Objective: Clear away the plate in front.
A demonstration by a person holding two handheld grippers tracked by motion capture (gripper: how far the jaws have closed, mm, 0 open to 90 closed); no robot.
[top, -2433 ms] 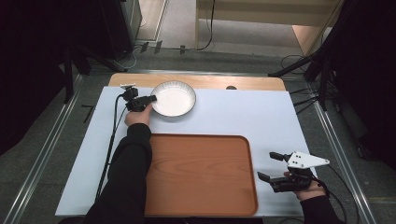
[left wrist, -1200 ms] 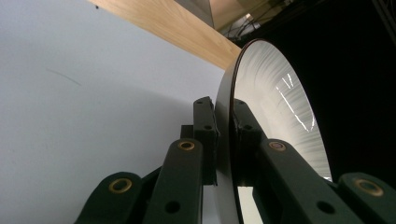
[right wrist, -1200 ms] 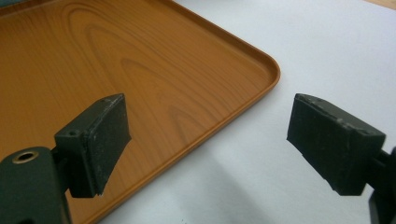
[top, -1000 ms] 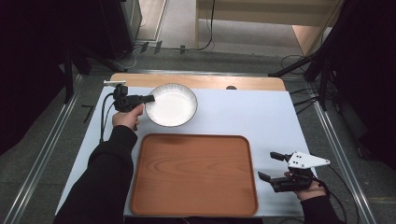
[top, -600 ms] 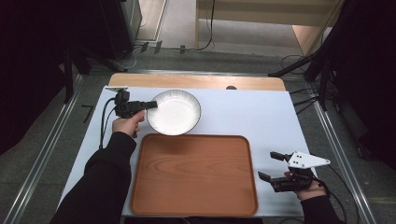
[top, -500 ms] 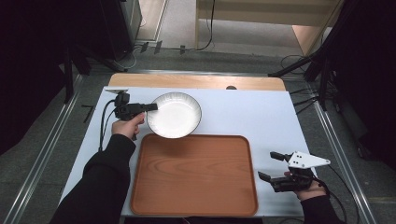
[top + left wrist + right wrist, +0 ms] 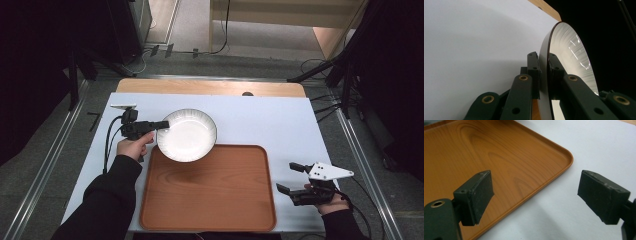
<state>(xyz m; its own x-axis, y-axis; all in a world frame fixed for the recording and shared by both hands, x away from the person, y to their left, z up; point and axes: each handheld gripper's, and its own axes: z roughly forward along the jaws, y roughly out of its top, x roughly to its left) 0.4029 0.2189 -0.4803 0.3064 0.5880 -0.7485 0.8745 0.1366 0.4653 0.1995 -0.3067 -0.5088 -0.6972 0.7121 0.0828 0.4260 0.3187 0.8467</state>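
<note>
The left gripper (image 7: 161,124) is clamped on the left rim of the white bowl (image 7: 187,135), one jaw inside the rim and one outside. In the left gripper view the bowl (image 7: 571,55) stands edge-on and its lower part is cut off by the jaws and the frame. In the high view the bowl overlaps the far left corner of the wooden tray (image 7: 210,187); whether it touches the tray or is held above it cannot be told. The right gripper (image 7: 293,180) rests on the white table (image 7: 280,120) just right of the tray, its jaws spread wide with nothing between them. The tray's corner (image 7: 564,157) lies beyond those jaws; the tray's near edge is cut off by the bottom of the high view.
</note>
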